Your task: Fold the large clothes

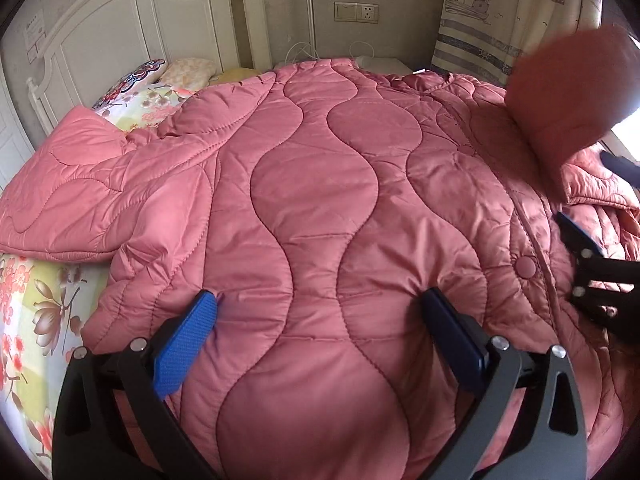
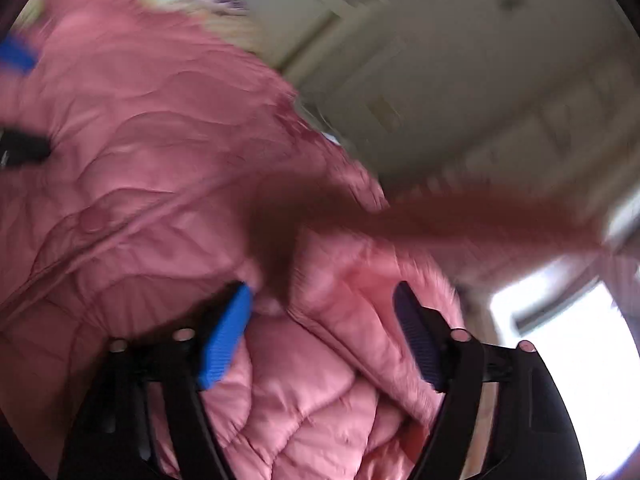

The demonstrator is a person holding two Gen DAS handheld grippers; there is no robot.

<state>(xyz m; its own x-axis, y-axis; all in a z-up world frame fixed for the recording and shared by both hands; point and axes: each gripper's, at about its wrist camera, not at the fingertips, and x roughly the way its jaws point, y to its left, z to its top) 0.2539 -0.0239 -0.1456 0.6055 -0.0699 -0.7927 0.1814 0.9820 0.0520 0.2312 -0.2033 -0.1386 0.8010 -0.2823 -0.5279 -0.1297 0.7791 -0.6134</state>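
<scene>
The left gripper stands with its jaws spread wide, both blue pads pushed down into the pink quilted jacket and dimpling it, pinning rather than pinching. The right gripper is also parted; a puffy bunch of the same jacket's edge bulges between its pads, but the view is so smeared I cannot say the pads are pressing on it, and it looks loose to me. The jacket lies spread flat over the bed, snap placket toward the right, one sleeve flung out to the left over the floral sheet. A blurred flap of pink fabric hangs in the air at the right. My worry is that flap: with the right jaws apart, it may drop wherever it likes and land crooked or bunched instead of making a clean fold line. The slippery shell could also slide under the left pads if the right side tugs.
</scene>
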